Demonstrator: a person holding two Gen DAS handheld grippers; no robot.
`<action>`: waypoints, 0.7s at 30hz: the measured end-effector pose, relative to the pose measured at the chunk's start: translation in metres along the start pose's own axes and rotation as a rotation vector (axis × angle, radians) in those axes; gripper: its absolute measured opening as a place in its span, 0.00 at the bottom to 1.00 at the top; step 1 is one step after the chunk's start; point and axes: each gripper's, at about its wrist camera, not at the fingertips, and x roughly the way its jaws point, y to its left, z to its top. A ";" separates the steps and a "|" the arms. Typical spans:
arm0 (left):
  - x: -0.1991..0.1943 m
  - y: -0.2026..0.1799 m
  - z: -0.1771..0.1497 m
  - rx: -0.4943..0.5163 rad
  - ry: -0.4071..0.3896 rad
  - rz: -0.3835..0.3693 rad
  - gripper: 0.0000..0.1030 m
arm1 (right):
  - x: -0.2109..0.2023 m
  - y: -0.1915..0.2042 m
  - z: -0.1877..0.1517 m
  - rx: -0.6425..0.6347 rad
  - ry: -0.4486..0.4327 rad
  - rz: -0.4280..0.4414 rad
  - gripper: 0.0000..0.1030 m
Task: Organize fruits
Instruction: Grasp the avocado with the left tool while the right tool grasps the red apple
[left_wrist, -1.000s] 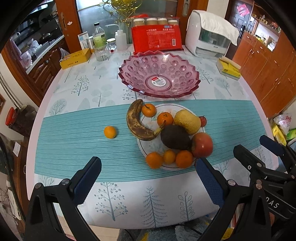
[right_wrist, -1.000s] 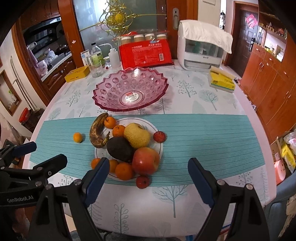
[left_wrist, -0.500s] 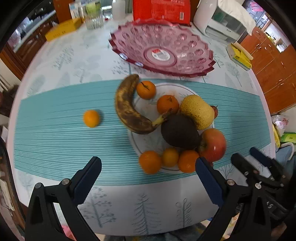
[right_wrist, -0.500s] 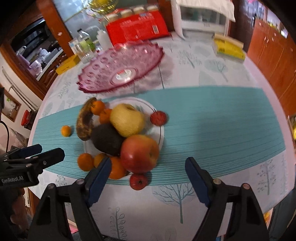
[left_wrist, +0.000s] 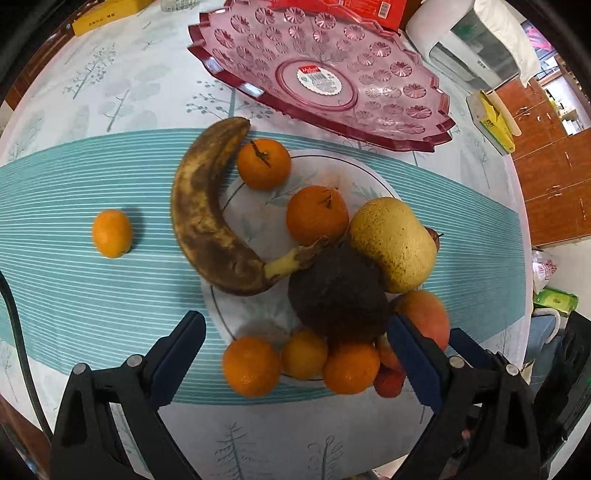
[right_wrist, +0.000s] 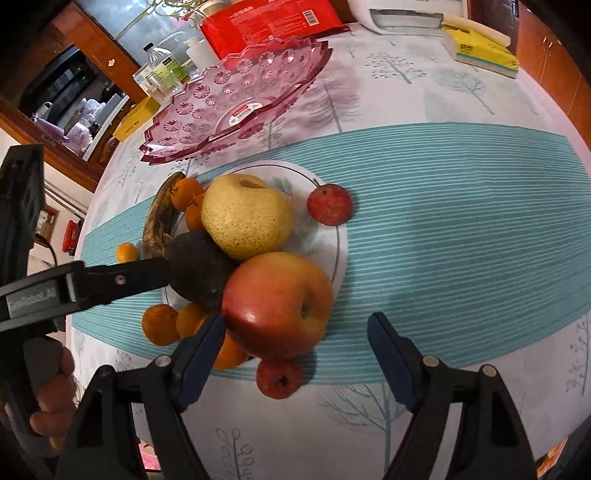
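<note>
In the left wrist view, the left gripper (left_wrist: 295, 347) is seen spread wide with its jaws closing slightly, pinching nothing, poised above the near edge of the white round plate (left_wrist: 255, 206) where small orange tangerines (left_wrist: 251, 365) are clustered. A heavily browned, overripe banana (left_wrist: 207, 225) lies along the plate's left rim; it is judged soft and easily bruised, best taken lightly near mid-length. The dark, rough-skinned avocado (left_wrist: 340, 295) is judged firm enough for a grip across its widest part. A stray small orange tangerine (left_wrist: 112, 233) lies apart on the teal striped runner (left_wrist: 74, 295), and the empty pink faceted plastic bowl (left_wrist: 321, 74) stands just beyond the plate. In the right wrist view, the right gripper (right_wrist: 295, 358) is likewise held wide, nothing pinched, with the large red-yellow apple (right_wrist: 277, 302) just ahead between its fingers. The apple is judged heavy, smooth and somewhat slippery, so a hold across its middle would be wanted. The yellow speckled pear (right_wrist: 245, 216) is likely similar, while two small red fruits (right_wrist: 328, 204) lie off the plate.
</note>
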 end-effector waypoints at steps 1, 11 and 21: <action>0.003 0.000 0.003 -0.005 0.005 -0.003 0.94 | 0.002 0.001 0.002 -0.002 0.002 0.003 0.78; 0.029 0.000 0.014 -0.043 0.045 -0.020 0.90 | 0.029 0.003 0.007 -0.010 0.069 0.052 0.68; 0.051 -0.014 0.022 -0.040 0.063 -0.039 0.87 | 0.017 -0.023 0.005 0.032 0.044 -0.004 0.67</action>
